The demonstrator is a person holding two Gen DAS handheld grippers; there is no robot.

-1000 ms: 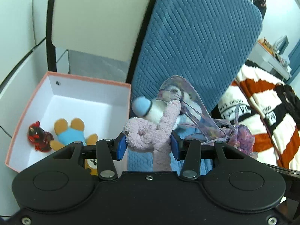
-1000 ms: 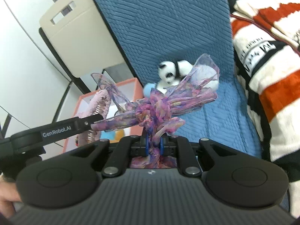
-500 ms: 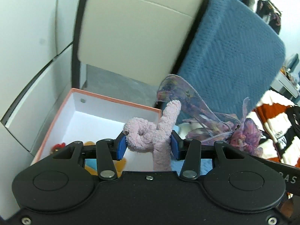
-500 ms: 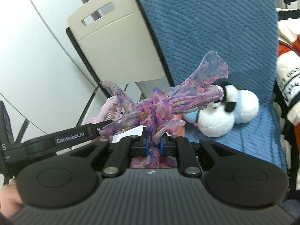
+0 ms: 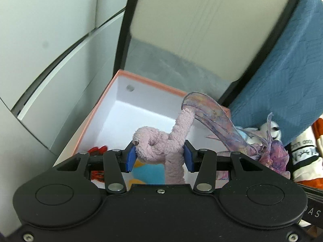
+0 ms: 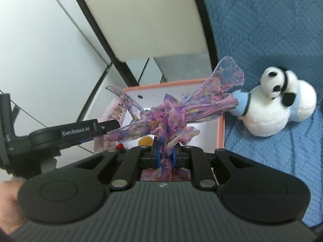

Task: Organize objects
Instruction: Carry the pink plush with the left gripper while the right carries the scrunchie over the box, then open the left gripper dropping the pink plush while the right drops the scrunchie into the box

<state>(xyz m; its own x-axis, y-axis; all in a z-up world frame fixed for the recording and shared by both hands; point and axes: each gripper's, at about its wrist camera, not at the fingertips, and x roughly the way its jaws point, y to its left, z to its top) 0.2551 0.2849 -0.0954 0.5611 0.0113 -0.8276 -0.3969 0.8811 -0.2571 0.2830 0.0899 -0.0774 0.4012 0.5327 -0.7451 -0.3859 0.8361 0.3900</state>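
- Left gripper (image 5: 159, 159) squeezing a fuzzy pink loop (image 5: 161, 147), held up over the box (image 5: 113, 109).
- Right gripper (image 6: 165, 157) pinched tight on a purple bow (image 6: 171, 113), also over the box.
- Inside the box: a red toy (image 5: 98, 150) and a blue and yellow toy (image 5: 149, 171).
- On the blue cover (image 6: 272, 30), beside the box: a panda (image 6: 276, 100).
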